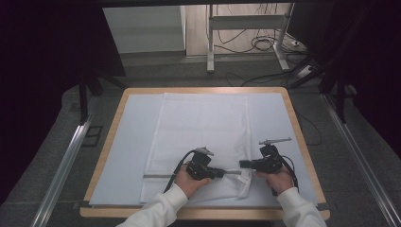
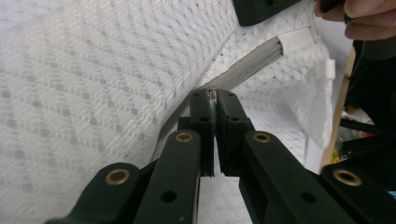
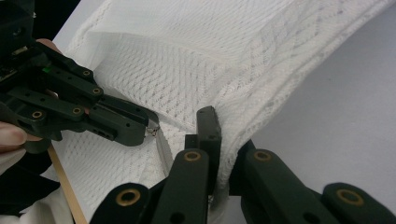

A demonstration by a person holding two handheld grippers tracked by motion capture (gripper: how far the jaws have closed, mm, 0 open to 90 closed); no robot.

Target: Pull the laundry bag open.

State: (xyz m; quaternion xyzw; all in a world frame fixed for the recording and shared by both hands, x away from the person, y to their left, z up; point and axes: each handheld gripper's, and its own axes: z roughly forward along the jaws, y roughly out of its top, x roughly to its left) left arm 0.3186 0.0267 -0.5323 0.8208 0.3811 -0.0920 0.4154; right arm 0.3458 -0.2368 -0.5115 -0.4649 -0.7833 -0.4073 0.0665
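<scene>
Stock as I see it from my station, high view:

One wooden table (image 1: pixel 120 113), centre of frame, with one pale blue sheet (image 1: pixel 130 142) spread over it.

One white mesh bag (image 1: pixel 203 127), flat on the sheet from upper centre to lower centre, with one grey zipper (image 2: pixel 247 65) along its near edge.

Two grippers, both at lower centre. My left gripper (image 1: pixel 226 173) has its jaws pressed together on the small metal zipper pull (image 2: pixel 212 94), which sits at the jaw tips at the middle of the left gripper view. My right gripper (image 1: pixel 242 164) is clamped on the bag's lower right corner, the mesh bunched between its jaws.

Two hands, white sleeves, entering from the bottom edge.
</scene>
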